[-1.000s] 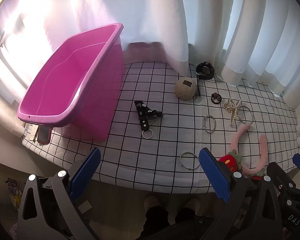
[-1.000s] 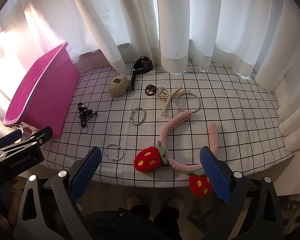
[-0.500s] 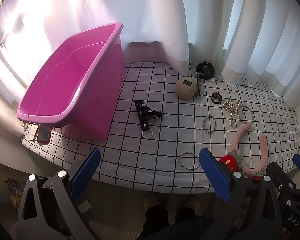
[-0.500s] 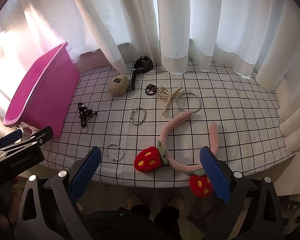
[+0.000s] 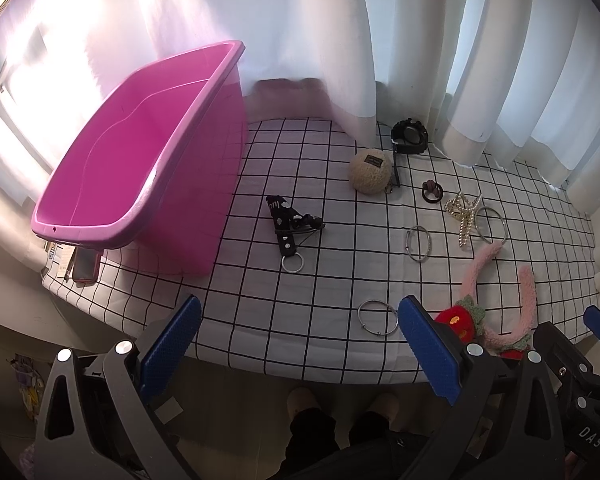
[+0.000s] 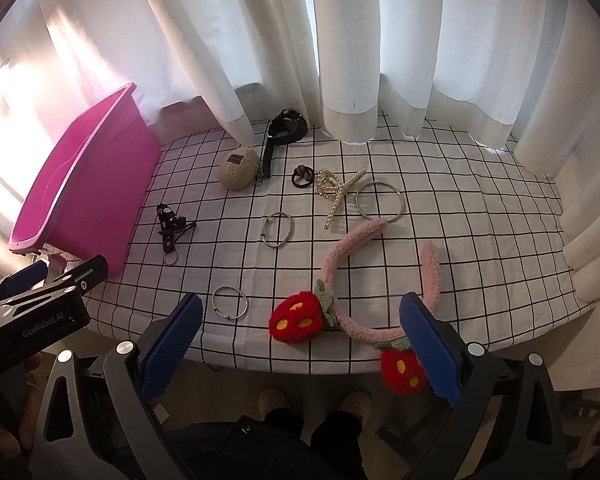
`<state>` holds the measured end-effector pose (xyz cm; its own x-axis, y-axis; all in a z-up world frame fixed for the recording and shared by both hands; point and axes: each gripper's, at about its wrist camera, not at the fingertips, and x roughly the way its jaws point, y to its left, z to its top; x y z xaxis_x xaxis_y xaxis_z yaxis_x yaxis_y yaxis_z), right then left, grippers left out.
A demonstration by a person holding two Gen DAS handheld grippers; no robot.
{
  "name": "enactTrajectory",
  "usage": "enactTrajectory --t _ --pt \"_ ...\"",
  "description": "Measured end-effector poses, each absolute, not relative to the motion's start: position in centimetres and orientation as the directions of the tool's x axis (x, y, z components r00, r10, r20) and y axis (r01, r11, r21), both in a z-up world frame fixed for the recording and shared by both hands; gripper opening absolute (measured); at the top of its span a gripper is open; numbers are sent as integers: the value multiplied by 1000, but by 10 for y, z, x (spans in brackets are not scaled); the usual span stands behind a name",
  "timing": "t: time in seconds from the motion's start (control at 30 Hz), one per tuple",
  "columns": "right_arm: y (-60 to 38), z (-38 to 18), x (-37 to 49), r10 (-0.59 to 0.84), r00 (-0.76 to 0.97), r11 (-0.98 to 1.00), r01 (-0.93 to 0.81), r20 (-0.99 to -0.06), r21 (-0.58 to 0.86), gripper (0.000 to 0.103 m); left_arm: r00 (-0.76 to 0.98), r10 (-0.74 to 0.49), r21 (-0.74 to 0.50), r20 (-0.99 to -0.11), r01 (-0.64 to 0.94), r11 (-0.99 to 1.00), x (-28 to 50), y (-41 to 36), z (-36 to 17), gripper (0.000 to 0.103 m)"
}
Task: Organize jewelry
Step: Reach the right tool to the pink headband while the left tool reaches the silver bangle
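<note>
**Start with the nearest ring**

The pink bin [image 5: 140, 152] stands empty at the table's [image 6: 480, 240] left end. Your left gripper [image 5: 296, 344] and right gripper [image 6: 298, 344] hang off the near edge, jaws wide apart, holding nothing. Jewelry lies scattered; take the small ring [image 6: 230, 303] first, pinching its rim squarely, then the strawberry headband [image 6: 340, 296].

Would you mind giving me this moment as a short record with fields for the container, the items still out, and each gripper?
container: pink tub, on the table's left side, nothing visible inside
items on cloth: strawberry headband, pearl clip, watch, three metal rings, keychain strap
left gripper: open, holding nothing
right gripper: open, holding nothing, headband nearest
</note>
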<state>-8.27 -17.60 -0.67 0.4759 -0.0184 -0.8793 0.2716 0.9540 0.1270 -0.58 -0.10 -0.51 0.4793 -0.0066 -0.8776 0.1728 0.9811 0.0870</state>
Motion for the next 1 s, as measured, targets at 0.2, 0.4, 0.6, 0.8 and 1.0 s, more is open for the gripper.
enactTrajectory --t 0.2,0.4,0.6,0.8,1.0 --pt "-188 -16 -92 0 483 952 267 -875 148 94 461 -19 76 -887 185 980 -10 -9 -18 97" --pt "-216 -35 -116 -5 518 943 287 -855 169 94 446 -11 73 -895 171 983 -15 -12 -49 97" --pt "-244 -66 -131 16 526 936 290 -851 197 94 425 -37 24 -904 138 990 -23 -9 -88 97" --pt "-250 -97 -123 60 508 945 249 -859 213 94 455 -39 25 -889 132 991 -26 -13 -113 97" --pt "-241 -128 -116 22 470 970 204 -882 132 94 450 -36 21 -892 122 992 -24 -18 -135 97"
